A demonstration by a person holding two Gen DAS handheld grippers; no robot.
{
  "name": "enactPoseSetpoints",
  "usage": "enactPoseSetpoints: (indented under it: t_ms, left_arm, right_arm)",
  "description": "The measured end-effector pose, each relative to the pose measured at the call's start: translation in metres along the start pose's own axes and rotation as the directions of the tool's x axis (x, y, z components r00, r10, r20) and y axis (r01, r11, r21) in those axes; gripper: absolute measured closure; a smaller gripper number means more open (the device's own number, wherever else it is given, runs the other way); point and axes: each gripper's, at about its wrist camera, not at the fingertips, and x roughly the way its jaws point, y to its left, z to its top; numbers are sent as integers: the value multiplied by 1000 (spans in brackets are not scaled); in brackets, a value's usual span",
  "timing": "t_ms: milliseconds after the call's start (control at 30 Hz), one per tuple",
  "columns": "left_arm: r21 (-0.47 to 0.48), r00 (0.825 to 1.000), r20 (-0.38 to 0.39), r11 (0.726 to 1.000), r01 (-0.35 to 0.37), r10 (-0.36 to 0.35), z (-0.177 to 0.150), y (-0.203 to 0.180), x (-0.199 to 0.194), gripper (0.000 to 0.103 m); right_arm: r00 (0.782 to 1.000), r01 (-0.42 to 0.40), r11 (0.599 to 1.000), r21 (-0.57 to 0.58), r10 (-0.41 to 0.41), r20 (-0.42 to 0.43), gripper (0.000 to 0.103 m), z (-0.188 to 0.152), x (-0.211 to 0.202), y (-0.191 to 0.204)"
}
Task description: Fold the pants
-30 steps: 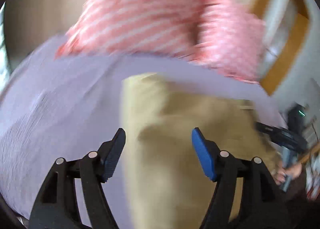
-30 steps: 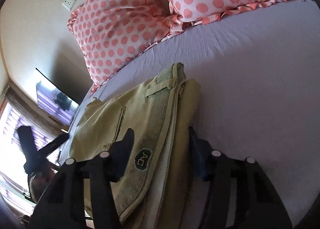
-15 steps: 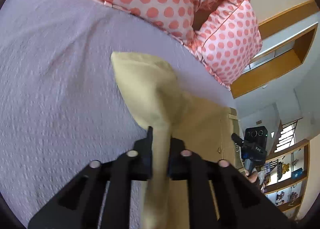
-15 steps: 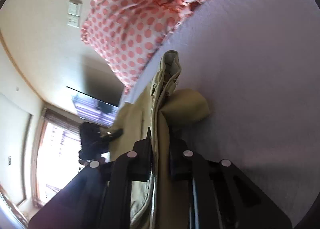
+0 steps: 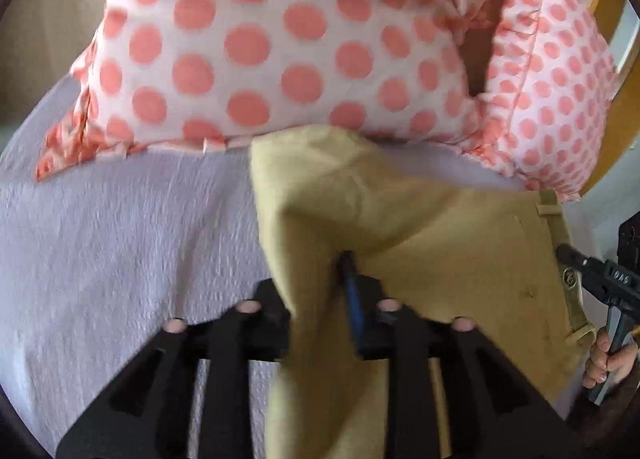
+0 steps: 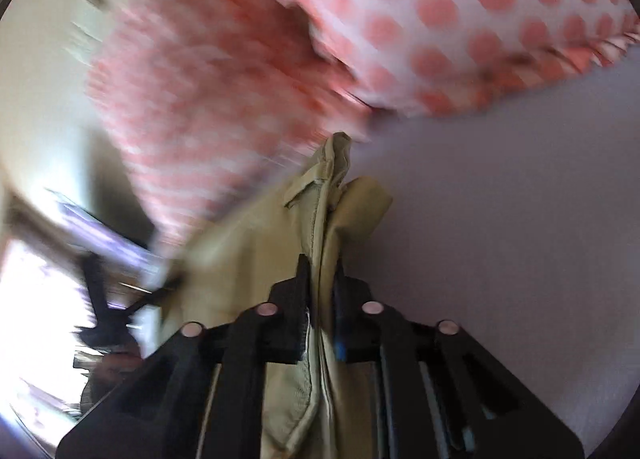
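Khaki pants (image 5: 432, 243) lie on a lilac bed sheet (image 5: 120, 243) and are lifted at both held edges. My left gripper (image 5: 320, 299) is shut on the fabric at the leg-side edge. My right gripper (image 6: 322, 299) is shut on the waistband edge (image 6: 320, 227), where a belt loop shows. In the left wrist view the right gripper (image 5: 600, 283) and the hand that holds it sit at the far right, by the waistband. Both views are motion-blurred.
Two pink polka-dot pillows (image 5: 280, 51) lie just beyond the pants at the head of the bed; they also show in the right wrist view (image 6: 460, 27). A beige wall and a bright window (image 6: 36, 299) are at the left of the right wrist view.
Both grippers, open over the flat pants a second ago, closed on the edges. They now carry the fabric closer to the pillows.
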Motion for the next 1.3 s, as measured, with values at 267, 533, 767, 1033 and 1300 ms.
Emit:
enactPoseSetpoints:
  t_ms: [267, 533, 767, 1033, 1300]
  left_arm:
    - [69, 981, 149, 991, 111, -121, -33, -22, -81, 31]
    - [75, 1000, -13, 997, -2, 3, -56, -51, -43, 25]
    - [119, 977, 116, 974, -195, 181, -144, -63, -107, 2]
    - [130, 964, 94, 957, -261, 250, -201, -65, -104, 2]
    - [108, 970, 119, 968, -225, 212, -206, -60, -102, 2]
  right_arm:
    - [992, -102, 991, -83, 108, 65, 21, -17, -42, 27]
    - [989, 146, 988, -60, -145, 8, 15, -26, -21, 31]
    - [969, 213, 947, -239, -173, 178, 1, -129, -80, 60]
    - [905, 426, 833, -353, -387, 177, 1, -195, -44, 75]
    - [883, 469, 817, -335, -420, 209, 1, -203, -40, 74]
